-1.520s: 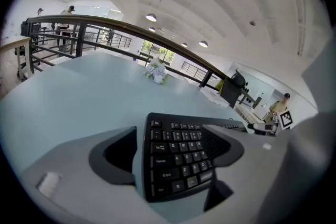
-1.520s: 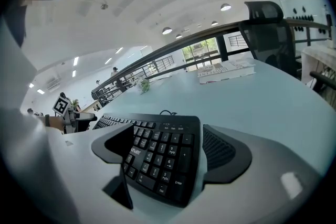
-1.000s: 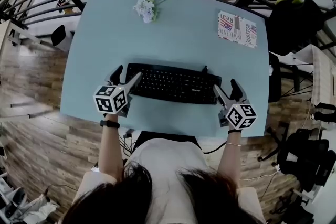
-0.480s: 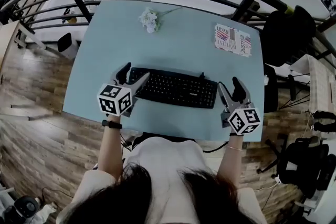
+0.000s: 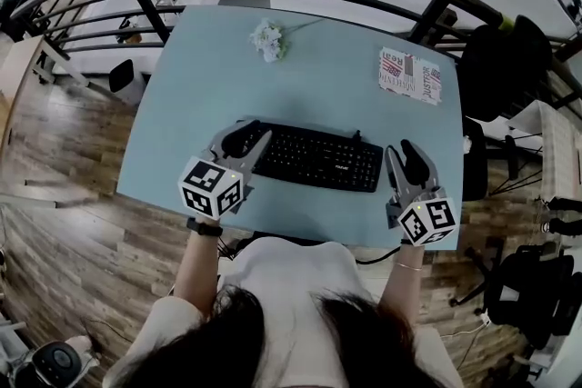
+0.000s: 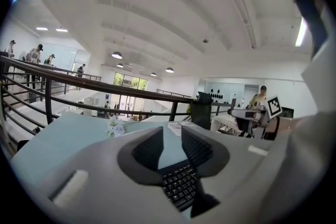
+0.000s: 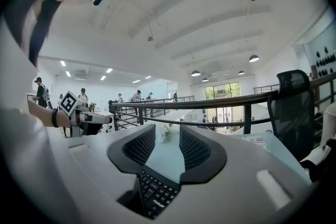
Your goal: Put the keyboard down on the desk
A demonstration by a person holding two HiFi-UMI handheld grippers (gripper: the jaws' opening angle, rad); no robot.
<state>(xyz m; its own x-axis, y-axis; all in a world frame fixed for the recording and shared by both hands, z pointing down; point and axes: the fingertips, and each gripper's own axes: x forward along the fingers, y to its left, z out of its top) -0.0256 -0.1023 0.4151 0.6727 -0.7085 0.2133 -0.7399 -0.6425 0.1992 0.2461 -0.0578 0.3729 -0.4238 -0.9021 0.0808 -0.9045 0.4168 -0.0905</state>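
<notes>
Keyboard (image 5: 314,157) is lying flat on the light-blue counter (image 5: 182,132) at 6 o'clock, near the front edge. Its little white logo and the print on the booklet (image 5: 411,75) at 1 o'clock are too blurry to read. The left tool (image 5: 247,135) and right tool (image 5: 405,154) sit at its ends with their jaws closing. There's a gap left and the pads aren't pressing it. A second ago both were wide open.

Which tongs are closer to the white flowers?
Left. The left tongs are by the keyboard's left end, with the flowers straight ahead; the right tongs are at its right end, farther off to the side. Both are closing, gripping nothing.
</notes>
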